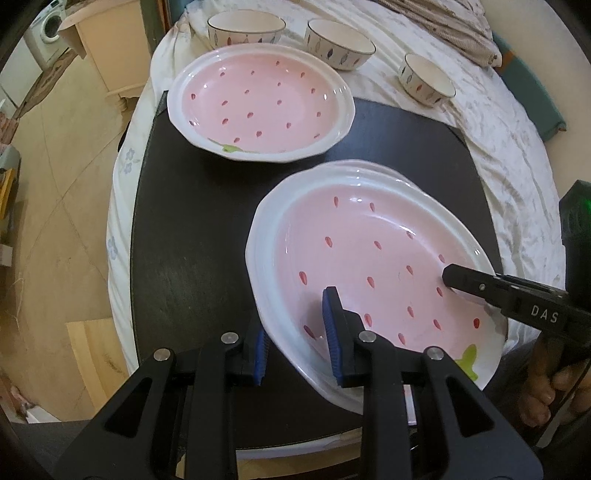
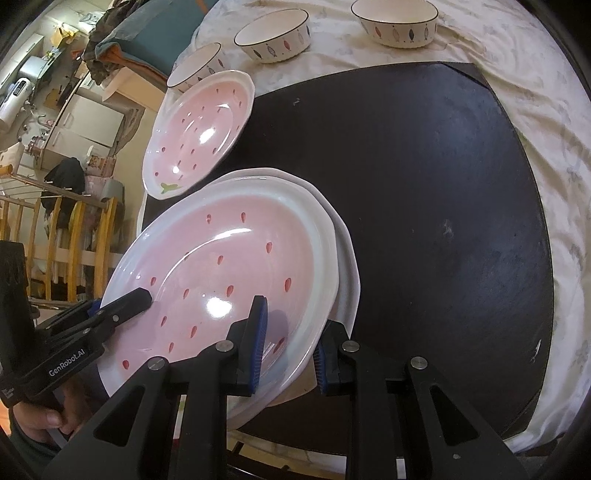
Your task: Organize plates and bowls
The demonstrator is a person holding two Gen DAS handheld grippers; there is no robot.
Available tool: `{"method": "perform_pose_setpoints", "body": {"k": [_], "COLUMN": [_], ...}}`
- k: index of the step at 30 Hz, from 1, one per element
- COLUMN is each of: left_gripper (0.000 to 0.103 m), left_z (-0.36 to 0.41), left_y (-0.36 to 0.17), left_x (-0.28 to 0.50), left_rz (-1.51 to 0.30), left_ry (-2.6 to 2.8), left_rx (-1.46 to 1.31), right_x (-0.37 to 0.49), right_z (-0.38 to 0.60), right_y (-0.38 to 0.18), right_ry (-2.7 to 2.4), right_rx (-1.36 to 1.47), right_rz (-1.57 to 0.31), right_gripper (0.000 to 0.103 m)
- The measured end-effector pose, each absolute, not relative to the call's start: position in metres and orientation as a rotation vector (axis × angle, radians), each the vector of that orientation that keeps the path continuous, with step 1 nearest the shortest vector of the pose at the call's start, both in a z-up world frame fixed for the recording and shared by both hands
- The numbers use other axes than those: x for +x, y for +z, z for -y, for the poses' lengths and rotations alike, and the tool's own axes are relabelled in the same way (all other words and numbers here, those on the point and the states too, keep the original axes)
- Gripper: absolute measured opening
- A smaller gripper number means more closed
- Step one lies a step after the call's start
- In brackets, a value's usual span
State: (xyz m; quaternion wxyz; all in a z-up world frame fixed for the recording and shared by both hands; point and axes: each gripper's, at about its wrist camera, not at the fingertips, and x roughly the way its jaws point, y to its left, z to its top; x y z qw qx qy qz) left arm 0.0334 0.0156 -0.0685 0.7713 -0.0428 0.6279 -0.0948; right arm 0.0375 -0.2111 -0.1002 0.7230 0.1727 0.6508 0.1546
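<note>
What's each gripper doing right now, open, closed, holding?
Left gripper: open, fingers straddling the near rim of the top pink plate.
Right gripper: open, straddling the same plate's rim.

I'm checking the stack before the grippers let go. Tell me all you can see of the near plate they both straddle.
The near plate looks like glazed ceramic: pink centre with red seed marks, a green leaf, wide white ridged rim. It sits atop another white plate on the dark mat. The left gripper and right gripper each straddle its rim, jaws open.

A beige tiled floor [image 1: 55,206] lies left, with a washer [image 1: 48,31] and cream cabinet [image 1: 107,48] far left; wooden rails [image 2: 55,229] stand nearby.
</note>
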Motion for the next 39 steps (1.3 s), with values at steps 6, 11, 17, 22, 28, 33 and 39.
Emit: {"method": "perform_pose_setpoints", "body": {"k": [6, 11, 17, 22, 28, 33, 39], "left_gripper": [0.024, 0.025, 0.024, 0.026, 0.036, 0.049, 0.055], "left_z": [-0.014, -0.014, -0.004, -0.006, -0.005, -0.009, -0.006], "left_y": [-0.083, -0.093, -0.096, -0.100, -0.106, -0.114, -0.117], "left_x": [0.032, 0.033, 0.031, 0.036, 0.039, 0.044, 0.047], "left_rz": [-1.428, -1.451, -1.450, -1.459, -1.469, -1.510, -1.505], "left_ry": [-0.194, -0.151, -0.158, -0.151, -0.150, -0.141, -0.119], "left_rx": [-0.080, -0.024, 0.030, 0.023, 0.035, -0.008, -0.003], "right_x": [0.037, 0.036, 0.040, 0.041, 0.039, 0.037, 0.034], "right_z": [0.219, 0.219, 0.217, 0.222, 0.222, 0.224, 0.233], "right_y": [-0.120, -0.128, -0.127, -0.128, -0.128, -0.121, -0.114], "right_ry": [0.348, 0.344, 0.337, 0.337, 0.348, 0.356, 0.359], "right_rx": [0.449, 0.446, 0.427, 0.456, 0.442, 0.419, 0.405], "right_rz": [-1.475, -1.489, -1.482, -1.484, -1.490, -1.485, -1.467], "right_gripper": [0.024, 0.024, 0.024, 0.024, 0.023, 0.023, 0.023]}}
